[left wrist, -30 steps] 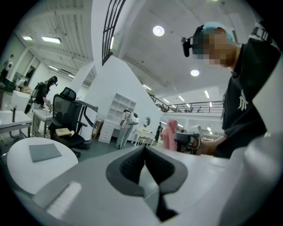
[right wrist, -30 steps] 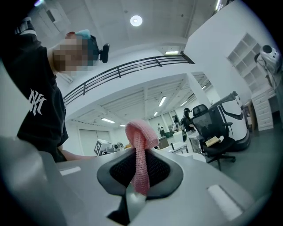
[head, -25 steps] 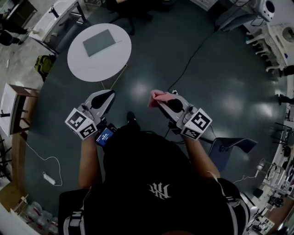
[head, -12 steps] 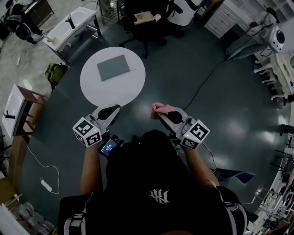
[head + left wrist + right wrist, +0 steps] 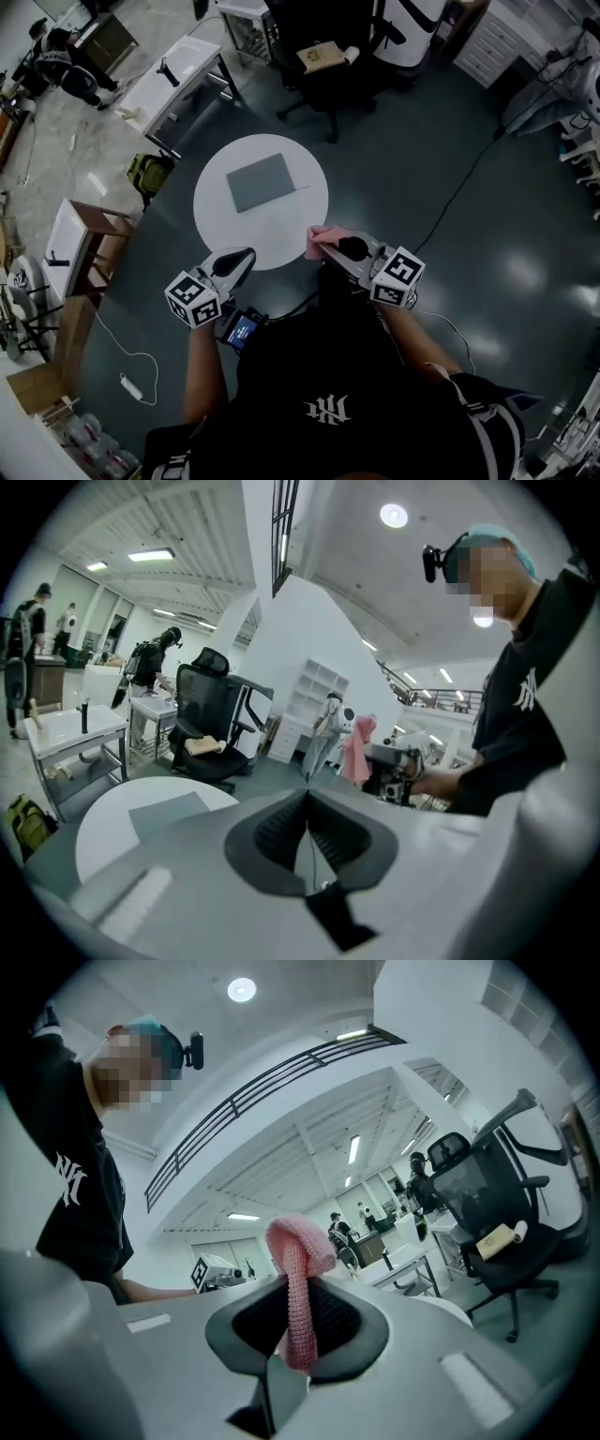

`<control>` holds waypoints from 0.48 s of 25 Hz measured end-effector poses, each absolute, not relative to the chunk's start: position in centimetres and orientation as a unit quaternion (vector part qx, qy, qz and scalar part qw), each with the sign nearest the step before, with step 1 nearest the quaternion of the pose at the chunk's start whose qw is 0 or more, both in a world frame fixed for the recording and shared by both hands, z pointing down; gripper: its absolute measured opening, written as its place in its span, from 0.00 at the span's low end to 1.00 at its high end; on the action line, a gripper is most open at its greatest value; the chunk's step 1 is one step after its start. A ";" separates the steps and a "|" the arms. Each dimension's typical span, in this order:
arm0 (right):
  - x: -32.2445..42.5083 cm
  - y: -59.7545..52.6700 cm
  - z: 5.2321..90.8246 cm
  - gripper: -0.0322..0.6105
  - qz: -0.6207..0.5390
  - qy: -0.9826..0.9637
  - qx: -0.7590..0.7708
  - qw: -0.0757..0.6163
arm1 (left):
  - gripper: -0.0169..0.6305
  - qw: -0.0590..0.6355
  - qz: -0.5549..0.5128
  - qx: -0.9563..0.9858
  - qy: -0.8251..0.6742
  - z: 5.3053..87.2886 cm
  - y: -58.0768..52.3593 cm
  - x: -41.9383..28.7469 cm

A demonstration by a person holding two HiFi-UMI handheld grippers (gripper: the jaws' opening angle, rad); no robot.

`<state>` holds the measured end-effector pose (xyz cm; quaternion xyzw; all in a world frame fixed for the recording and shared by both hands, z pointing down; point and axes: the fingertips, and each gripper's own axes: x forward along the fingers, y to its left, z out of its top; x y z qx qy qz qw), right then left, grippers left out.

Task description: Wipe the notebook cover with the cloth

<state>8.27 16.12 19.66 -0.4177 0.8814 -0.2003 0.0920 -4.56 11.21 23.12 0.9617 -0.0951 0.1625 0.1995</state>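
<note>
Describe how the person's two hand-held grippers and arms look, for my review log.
The left hand-held gripper and the right hand-held gripper both have pale grey tapered shells with black ribbed jaw pads. The left cube and the right cube are white with black square markers. The person wears a black short-sleeved top with a white logo on the back.

Round white table mid-floor; black office chair beyond; green bag left, beside white desk.
</note>
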 end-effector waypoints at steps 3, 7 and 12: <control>9.5 11.7 19.7 0.11 -0.206 0.895 -0.385 0.094 | 0.03 0.197 0.166 0.959 -0.121 22.3 7.5 -3.4; 11.1 5.8 19.9 0.11 -0.215 0.907 -0.351 0.091 | 0.03 0.195 0.171 0.953 -0.158 21.5 2.6 -2.1; 12.2 -0.6 20.2 0.11 -0.232 0.918 -0.306 0.101 | 0.05 0.200 0.198 0.939 -0.196 21.6 -2.8 -1.1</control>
